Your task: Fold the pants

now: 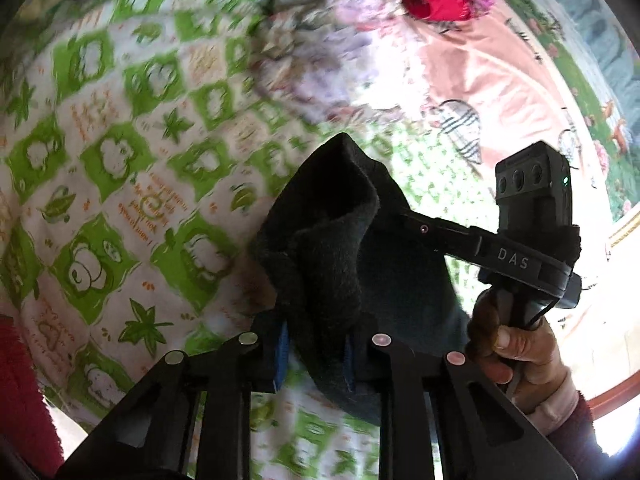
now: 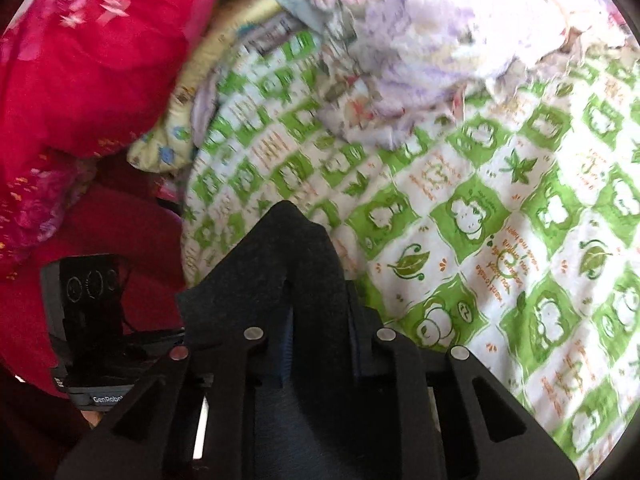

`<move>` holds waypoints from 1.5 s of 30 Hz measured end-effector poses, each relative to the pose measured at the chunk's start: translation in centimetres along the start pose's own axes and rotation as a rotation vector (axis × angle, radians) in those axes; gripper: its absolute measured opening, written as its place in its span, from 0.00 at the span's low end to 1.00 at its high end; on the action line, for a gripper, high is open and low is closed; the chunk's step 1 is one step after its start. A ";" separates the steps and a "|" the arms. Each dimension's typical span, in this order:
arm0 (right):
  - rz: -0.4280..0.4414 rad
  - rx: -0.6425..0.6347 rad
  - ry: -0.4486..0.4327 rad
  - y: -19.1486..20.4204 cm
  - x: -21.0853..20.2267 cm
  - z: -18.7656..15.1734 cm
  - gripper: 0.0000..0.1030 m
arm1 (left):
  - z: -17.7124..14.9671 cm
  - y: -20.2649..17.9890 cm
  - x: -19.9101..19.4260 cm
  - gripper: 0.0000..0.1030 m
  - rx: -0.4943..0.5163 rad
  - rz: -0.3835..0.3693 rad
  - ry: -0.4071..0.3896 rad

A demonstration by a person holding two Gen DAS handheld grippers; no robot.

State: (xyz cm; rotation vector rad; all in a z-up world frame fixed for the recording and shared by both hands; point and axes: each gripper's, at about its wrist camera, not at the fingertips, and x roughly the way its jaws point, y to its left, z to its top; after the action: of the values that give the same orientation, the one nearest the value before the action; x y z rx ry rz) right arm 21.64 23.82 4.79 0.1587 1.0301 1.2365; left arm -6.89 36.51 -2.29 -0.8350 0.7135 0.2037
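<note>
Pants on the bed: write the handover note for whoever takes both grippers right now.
Left gripper: shut on a bunched edge of the dark pants, lifted off the green-patterned bedsheet.
Right gripper: shut on another part of the pants, close beside the left.
Red blanket and a crumpled lilac cloth lie at the far end of the bed.
Done: pants gripped at two points.
Left: spread them flat and fold; no fold is visible yet.

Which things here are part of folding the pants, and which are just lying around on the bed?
Part of the job:
- dark pants, pinched in both grippers
- left gripper
- right gripper

Just lying about:
- green-and-white bedsheet, the work surface
- red bedding
- rumpled lilac floral cloth
- pink sheet
</note>
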 end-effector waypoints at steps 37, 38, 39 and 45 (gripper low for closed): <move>-0.054 0.234 -0.690 -3.1 -26.9 -19.6 0.22 | -10.5 -26.8 -2.2 0.19 0.613 -0.248 0.023; -0.055 0.238 -0.699 -3.3 -27.1 -20.2 0.22 | -11.0 -27.2 -1.9 0.19 0.623 -0.246 0.029; -0.052 0.248 -0.708 -3.6 -27.3 -20.7 0.22 | -11.4 -27.5 -1.7 0.19 0.633 -0.243 0.033; -0.059 0.298 -0.742 -5.4 -28.2 -23.7 0.21 | -13.8 -29.6 0.0 0.19 0.681 -0.230 0.065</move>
State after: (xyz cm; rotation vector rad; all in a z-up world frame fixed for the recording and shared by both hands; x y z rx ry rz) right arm 9.48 -11.33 3.82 0.7528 0.5499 0.8493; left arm -1.00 6.59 9.34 -0.2654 0.6797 -0.2676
